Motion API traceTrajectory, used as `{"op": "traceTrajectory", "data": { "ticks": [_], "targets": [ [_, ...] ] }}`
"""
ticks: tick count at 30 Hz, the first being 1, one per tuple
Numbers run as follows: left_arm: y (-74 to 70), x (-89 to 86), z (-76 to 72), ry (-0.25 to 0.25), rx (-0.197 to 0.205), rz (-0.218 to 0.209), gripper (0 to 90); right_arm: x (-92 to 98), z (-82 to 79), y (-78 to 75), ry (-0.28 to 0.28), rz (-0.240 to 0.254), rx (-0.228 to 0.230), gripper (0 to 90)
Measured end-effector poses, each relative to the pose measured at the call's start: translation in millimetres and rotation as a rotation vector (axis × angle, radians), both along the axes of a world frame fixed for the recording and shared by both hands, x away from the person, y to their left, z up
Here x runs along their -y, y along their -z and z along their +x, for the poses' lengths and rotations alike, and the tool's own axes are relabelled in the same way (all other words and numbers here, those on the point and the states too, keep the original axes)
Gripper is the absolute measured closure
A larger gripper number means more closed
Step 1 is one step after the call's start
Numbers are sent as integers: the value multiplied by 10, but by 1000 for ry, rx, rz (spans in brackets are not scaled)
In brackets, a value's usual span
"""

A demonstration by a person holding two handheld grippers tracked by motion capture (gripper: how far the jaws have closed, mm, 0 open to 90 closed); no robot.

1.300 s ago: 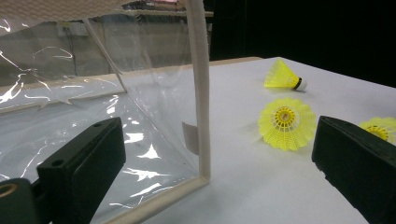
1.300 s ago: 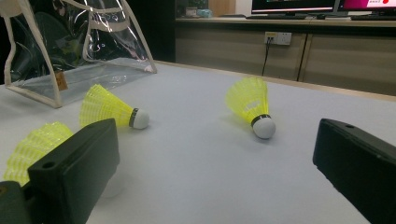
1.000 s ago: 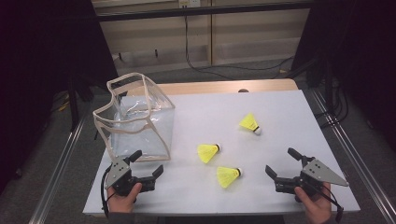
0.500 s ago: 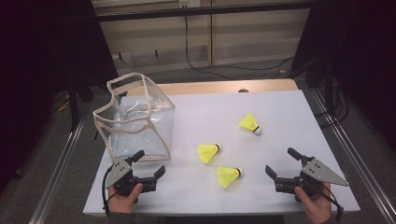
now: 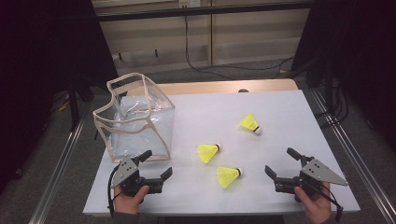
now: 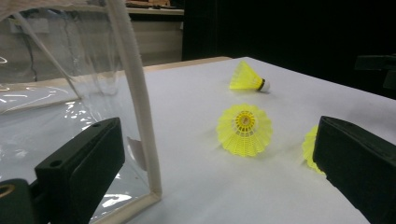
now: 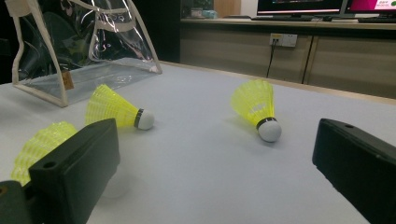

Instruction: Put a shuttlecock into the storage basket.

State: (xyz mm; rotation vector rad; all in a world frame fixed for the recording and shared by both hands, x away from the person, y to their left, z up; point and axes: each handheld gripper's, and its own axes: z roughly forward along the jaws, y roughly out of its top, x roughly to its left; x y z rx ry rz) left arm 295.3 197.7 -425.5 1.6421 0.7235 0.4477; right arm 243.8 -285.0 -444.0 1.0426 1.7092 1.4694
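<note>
A white table (image 5: 205, 112) stands in a dim room, with wooden cabinets and cables behind it. At its ten o'clock side stands a clear plastic bag (image 5: 135, 119) with cream edging, open at the top, its near corner just beyond the left gripper (image 5: 156, 168). Three yellow shuttlecocks lie on their sides: one at centre (image 5: 208, 152), one toward six o'clock (image 5: 228, 176), one toward two o'clock (image 5: 250, 123), each a ribbed plastic skirt with a white cork tip. The right gripper (image 5: 282, 165) rests at five o'clock. Both grippers gape wide, holding nothing.
</note>
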Motion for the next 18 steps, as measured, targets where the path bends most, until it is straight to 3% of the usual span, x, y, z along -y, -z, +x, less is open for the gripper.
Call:
{"op": "traceTrajectory", "data": {
  "ticks": [5,8,11,18],
  "targets": [
    [-23,63,-6,-3,-10,12,21,-5,3,0,-3,1,0,6],
    [-34,114,-13,9,-18,-3,21,-8,7,-1,-7,-3,0,6],
    [-49,181,-24,25,-24,33,22,-13,10,1,-10,-3,-2,7],
    [-51,267,-19,35,-38,36,21,-20,14,4,-14,-7,-5,7]
  ]
}}
